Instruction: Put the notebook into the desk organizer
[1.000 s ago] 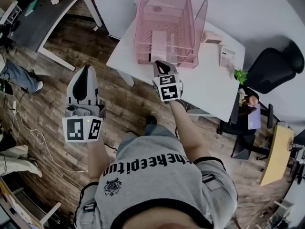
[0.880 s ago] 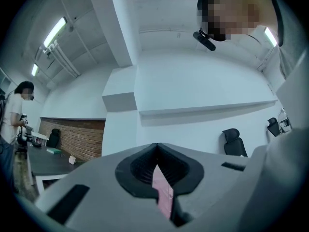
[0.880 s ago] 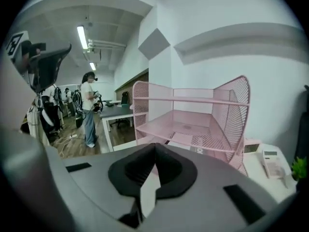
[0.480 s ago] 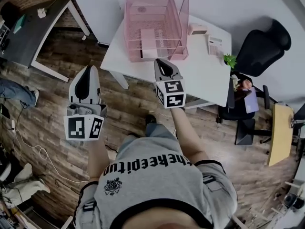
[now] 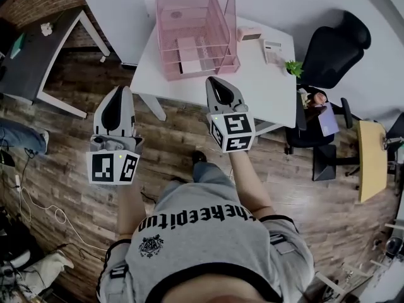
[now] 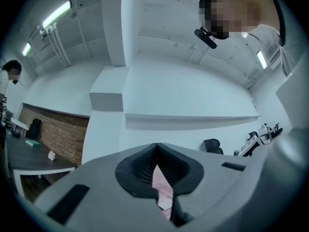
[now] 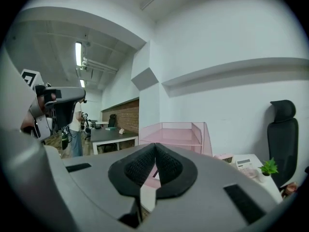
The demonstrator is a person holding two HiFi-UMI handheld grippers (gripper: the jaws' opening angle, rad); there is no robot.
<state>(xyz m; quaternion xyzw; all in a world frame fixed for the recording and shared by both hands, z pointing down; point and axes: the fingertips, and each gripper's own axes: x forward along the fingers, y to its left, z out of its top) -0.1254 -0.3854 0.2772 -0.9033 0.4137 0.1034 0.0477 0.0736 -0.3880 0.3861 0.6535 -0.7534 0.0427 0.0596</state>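
Jaws of left gripper [image 5: 120, 90] and right gripper [image 5: 213, 81] are pressed together, empty. The pale notebook [image 5: 189, 47] seemingly lies inside the pink desk organizer [image 5: 165, 17] on the desk [image 5: 265, 100]; likely only pulling clear remains.

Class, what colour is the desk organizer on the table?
The desk organizer is pink, clearest in head view.

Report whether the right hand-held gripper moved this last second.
Yes: the right hand-held gripper drew back from the pink desk organizer toward the table's near edge.
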